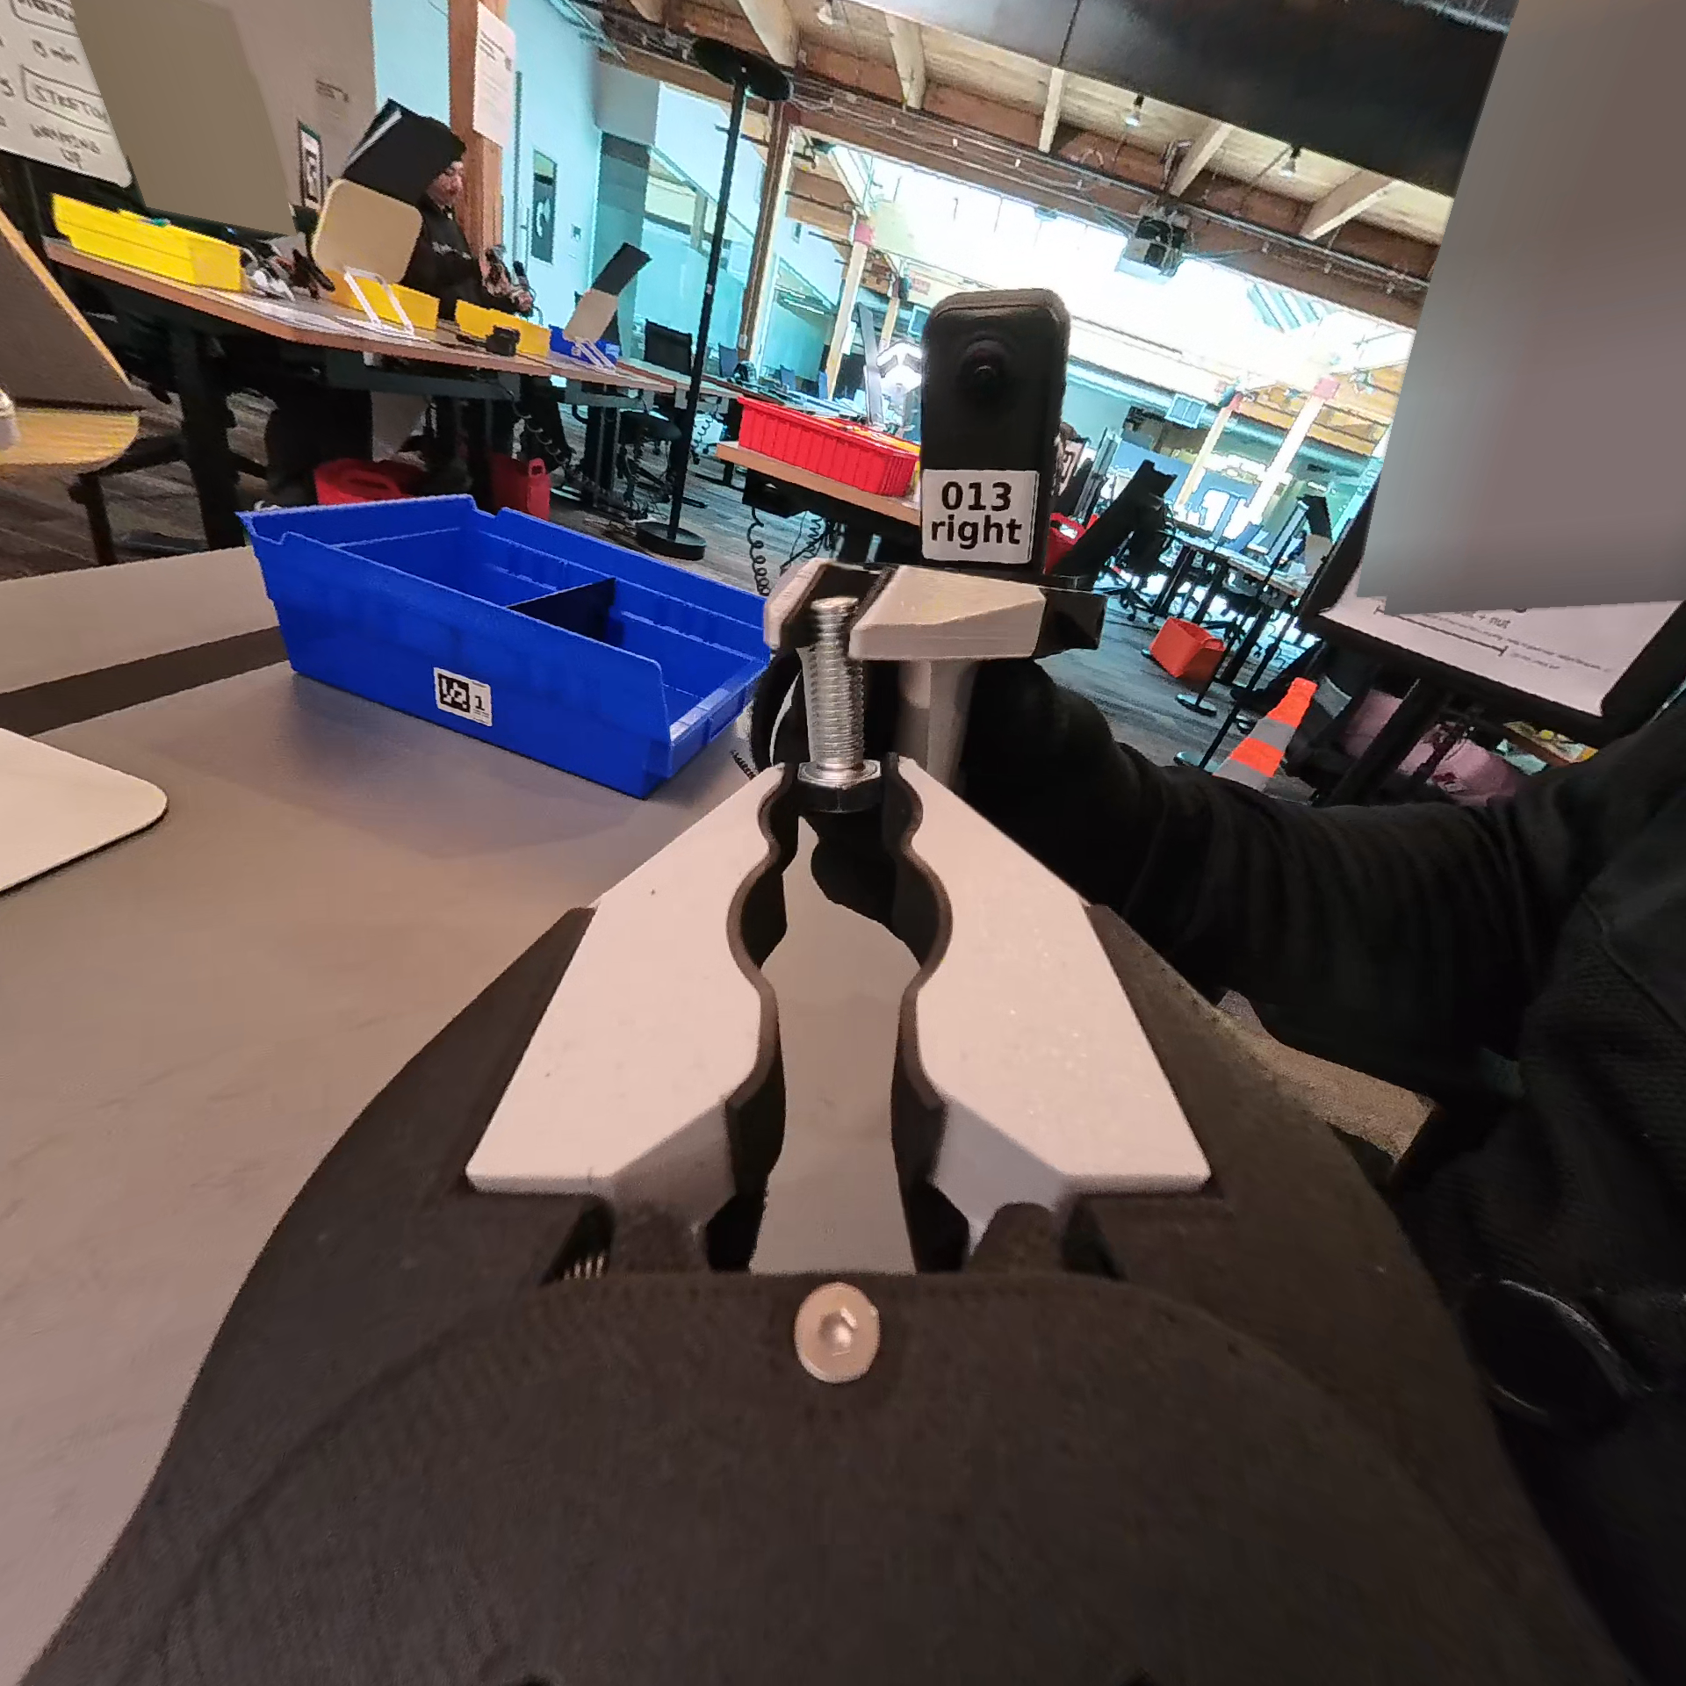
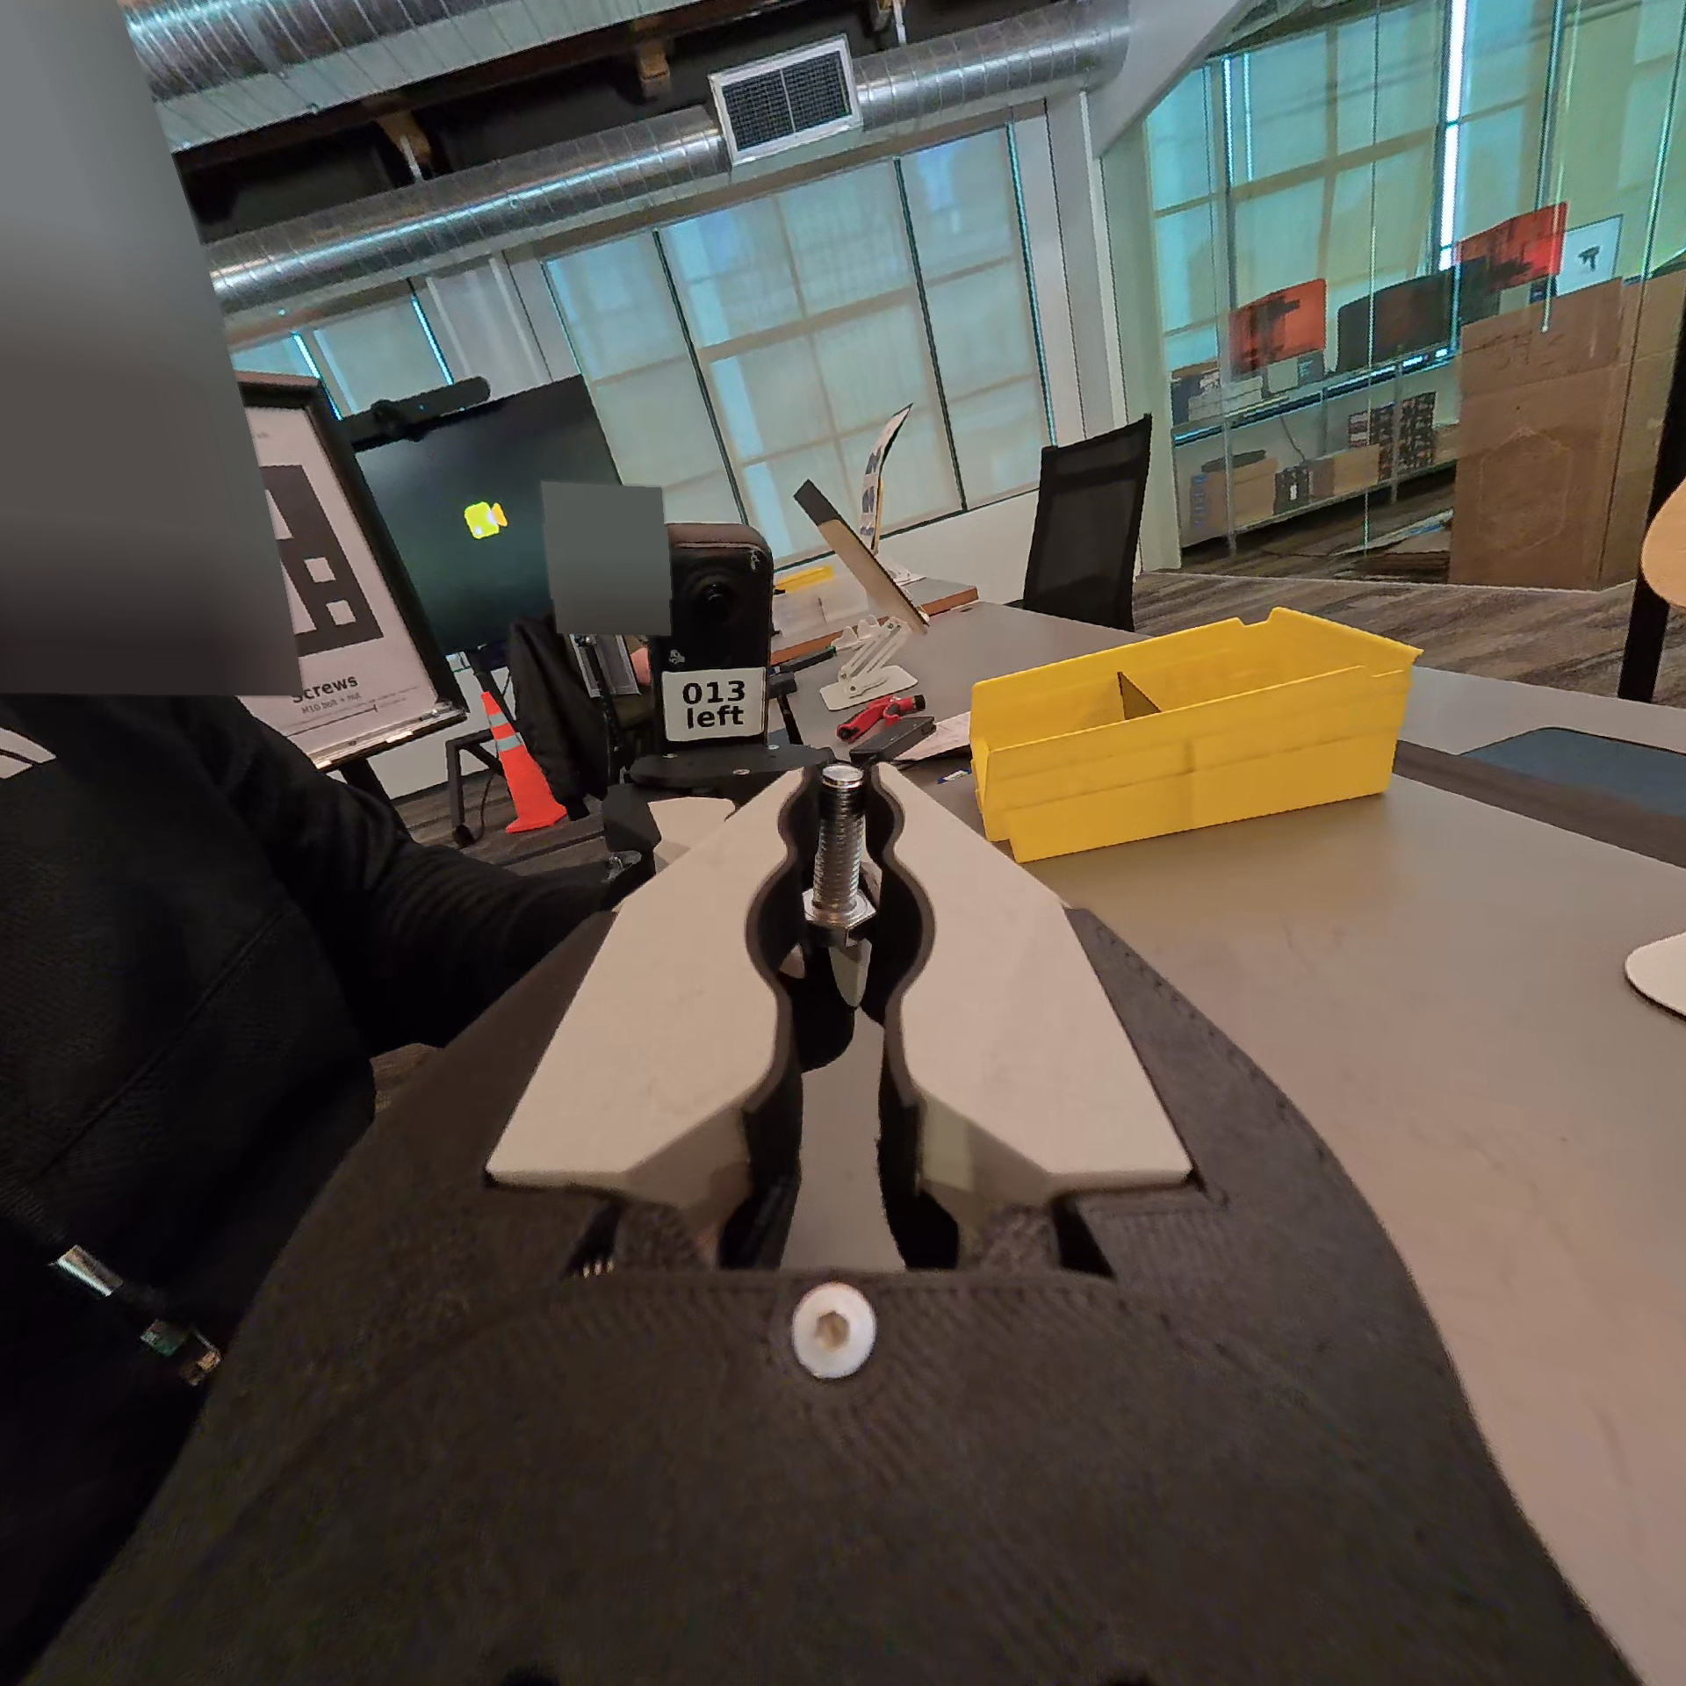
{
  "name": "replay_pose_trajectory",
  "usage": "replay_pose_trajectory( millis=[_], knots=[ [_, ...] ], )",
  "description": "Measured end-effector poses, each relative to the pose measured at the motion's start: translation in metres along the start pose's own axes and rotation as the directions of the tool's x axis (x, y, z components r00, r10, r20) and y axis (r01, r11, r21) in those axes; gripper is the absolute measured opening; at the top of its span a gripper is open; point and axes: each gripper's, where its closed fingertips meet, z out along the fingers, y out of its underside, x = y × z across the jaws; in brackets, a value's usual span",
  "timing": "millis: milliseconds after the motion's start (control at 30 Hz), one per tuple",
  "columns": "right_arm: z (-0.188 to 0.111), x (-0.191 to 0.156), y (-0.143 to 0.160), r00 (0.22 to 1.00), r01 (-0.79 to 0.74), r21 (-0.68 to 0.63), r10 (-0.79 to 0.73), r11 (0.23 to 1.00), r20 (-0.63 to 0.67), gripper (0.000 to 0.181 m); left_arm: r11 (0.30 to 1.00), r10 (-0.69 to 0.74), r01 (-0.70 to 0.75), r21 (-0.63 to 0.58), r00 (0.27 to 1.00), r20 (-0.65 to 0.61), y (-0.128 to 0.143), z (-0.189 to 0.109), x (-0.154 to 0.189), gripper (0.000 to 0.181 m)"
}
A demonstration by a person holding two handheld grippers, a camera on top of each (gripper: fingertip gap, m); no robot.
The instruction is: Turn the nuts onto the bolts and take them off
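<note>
Bolt (image 1: 835, 680) stands upright above the grey table (image 1: 274, 912), its head pinched by the right gripper (image 2: 841, 786), while the left gripper (image 1: 837, 785) pinches the hex nut (image 1: 837, 775) threaded low on it. Blue bin (image 1: 511, 629) sits left of the bolt.

My grey tabletop (image 1: 228, 912) sits in an open workshop: exposed timber ceiling beams (image 1: 912, 64), silver ducts (image 2: 547, 192), tall gridded windows (image 2: 821, 365), far desks (image 1: 365, 328), an orange cone (image 2: 525, 775).

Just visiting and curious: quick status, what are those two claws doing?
Left gripper shut on silver hex nut. Right gripper shut on threaded silver steel bolt, head end. Nut sits on bolt's tip. Nothing in the way.
</note>
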Motion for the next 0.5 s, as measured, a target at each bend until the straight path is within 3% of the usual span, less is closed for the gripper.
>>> replay_pose_trajectory(
  millis=[100, 167, 267, 367, 500],
  knots=[
    [0.0, 0.0, 0.0, 1.0, -0.005, 0.001, 0.005, 1.0, 0.001, 0.009, 1.0, 0.008, -0.008, 0.004, 1.0, 0.0, 0.0, -0.001, 0.0, 0.016],
    [-0.001, 0.007, 0.0, 0.999, -0.023, -0.006, 0.023, 1.0, -0.027, 0.032, 1.0, 0.022, -0.022, 0.004, 1.0, 0.013, -0.001, -0.004, -0.002, 0.016],
    [-0.009, 0.018, -0.003, 0.998, -0.009, -0.023, 0.007, 1.0, -0.069, 0.033, 0.998, 0.057, -0.057, -0.008, 0.997, 0.052, -0.002, -0.016, -0.01, 0.016],
    [-0.015, 0.04, 0.031, 0.989, 0.021, -0.276, -0.06, 0.961, -0.137, 0.036, 0.994, 0.109, -0.107, -0.02, 0.985, 0.136, 0.001, -0.039, -0.02, 0.016],
    [-0.024, 0.072, 0.095, 0.968, 0.069, -0.645, -0.209, 0.761, -0.142, 0.037, 0.985, 0.173, -0.162, -0.065, 0.951, 0.254, 0.005, -0.067, -0.039, 0.016]
  ],
)
